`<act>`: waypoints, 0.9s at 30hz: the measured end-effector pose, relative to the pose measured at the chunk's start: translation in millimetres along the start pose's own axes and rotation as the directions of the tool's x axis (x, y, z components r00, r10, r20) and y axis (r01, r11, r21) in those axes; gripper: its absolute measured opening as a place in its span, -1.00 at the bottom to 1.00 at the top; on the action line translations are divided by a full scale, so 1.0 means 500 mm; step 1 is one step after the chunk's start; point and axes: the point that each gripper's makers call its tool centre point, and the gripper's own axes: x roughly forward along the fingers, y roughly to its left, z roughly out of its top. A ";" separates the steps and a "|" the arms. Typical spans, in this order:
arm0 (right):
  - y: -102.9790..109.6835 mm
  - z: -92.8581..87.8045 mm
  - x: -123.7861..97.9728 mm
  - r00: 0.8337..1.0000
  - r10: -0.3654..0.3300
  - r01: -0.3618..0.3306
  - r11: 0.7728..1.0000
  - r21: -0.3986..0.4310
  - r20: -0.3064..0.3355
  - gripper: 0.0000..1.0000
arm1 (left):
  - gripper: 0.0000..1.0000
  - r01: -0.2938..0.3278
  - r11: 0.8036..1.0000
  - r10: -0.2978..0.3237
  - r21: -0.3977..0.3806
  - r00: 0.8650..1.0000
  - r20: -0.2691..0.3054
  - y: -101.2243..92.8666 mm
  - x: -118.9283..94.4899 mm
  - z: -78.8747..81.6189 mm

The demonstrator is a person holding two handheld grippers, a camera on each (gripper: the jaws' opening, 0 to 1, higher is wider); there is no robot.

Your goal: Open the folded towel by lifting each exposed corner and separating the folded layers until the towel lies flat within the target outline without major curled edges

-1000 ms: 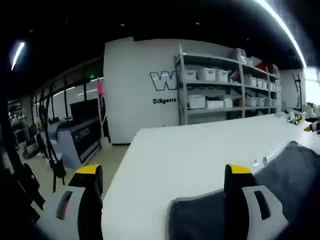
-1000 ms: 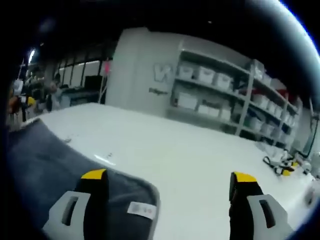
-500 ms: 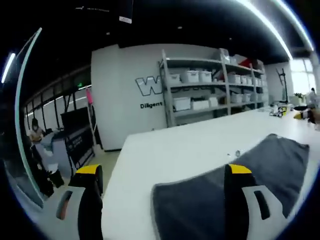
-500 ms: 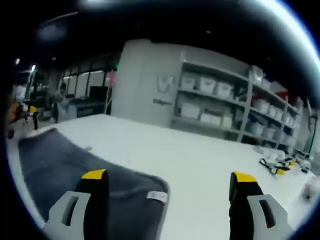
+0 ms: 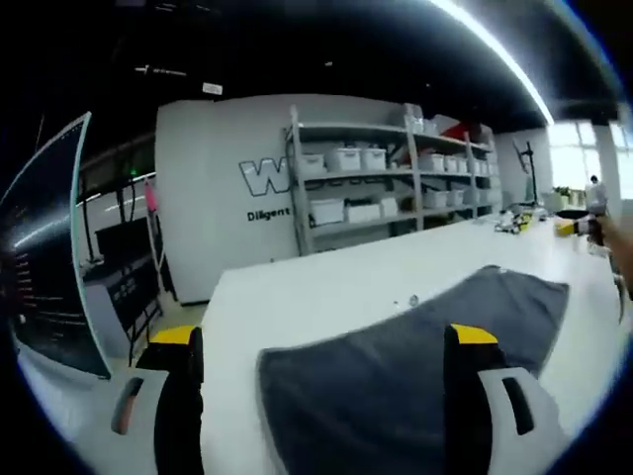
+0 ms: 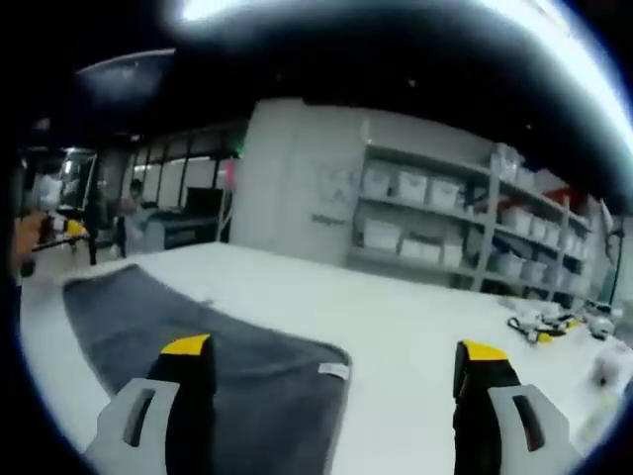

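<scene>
The grey towel (image 5: 396, 366) lies spread on the white worktop (image 5: 316, 287), and everything else can be placed from it. In the left gripper view the left tongs (image 5: 321, 341) stand with jaws wide apart and nothing between them: one yellow-tipped jaw is over the towel's near part, the other is off its edge, over bare worktop. In the right gripper view the right tongs (image 6: 331, 351) are likewise spread and hold nothing; one jaw is over the towel (image 6: 198, 336), the other over bare worktop (image 6: 415, 327) beside it. A small white label (image 6: 333, 370) sits at the towel's corner near that edge. Beyond the towel, past the worktop's far side, shelving (image 5: 376, 178) carries white bins against a wall with lettering.
</scene>
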 end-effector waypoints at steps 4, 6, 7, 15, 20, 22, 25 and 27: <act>0.023 -0.010 -0.043 1.000 -0.003 0.004 1.000 -0.015 0.011 1.00 | 0.99 0.019 0.999 -0.020 0.041 1.000 0.006 -0.040 -0.045 0.001; 0.040 -0.015 -0.065 1.000 0.006 -0.006 1.000 -0.013 0.015 1.00 | 0.99 0.028 0.998 -0.029 0.047 0.999 0.020 -0.056 -0.067 0.002; 0.050 -0.018 -0.077 1.000 0.012 -0.012 1.000 -0.010 0.015 1.00 | 0.99 0.031 0.999 -0.032 0.045 0.999 0.025 -0.062 -0.077 0.001; 0.097 -0.026 -0.133 0.999 0.033 -0.032 0.999 -0.039 0.038 1.00 | 0.99 0.051 0.997 -0.053 0.066 0.998 0.037 -0.123 -0.168 -0.014; 0.132 -0.030 -0.176 0.995 0.089 -0.088 0.996 -0.020 0.055 1.00 | 0.99 0.031 0.997 -0.034 0.071 0.999 0.035 -0.136 -0.210 -0.028; 0.142 -0.034 -0.190 0.994 0.094 -0.093 0.995 -0.021 0.059 1.00 | 0.99 0.030 0.996 -0.033 0.078 0.999 0.035 -0.145 -0.226 -0.035; 0.153 -0.048 -0.211 0.993 0.100 -0.099 0.995 -0.017 0.059 1.00 | 0.99 0.042 0.996 -0.045 0.076 0.998 0.047 -0.163 -0.247 -0.039; 0.153 -0.056 -0.220 0.993 0.101 -0.101 0.995 -0.009 0.055 1.00 | 0.99 0.049 0.996 -0.052 0.077 0.998 0.046 -0.172 -0.257 -0.042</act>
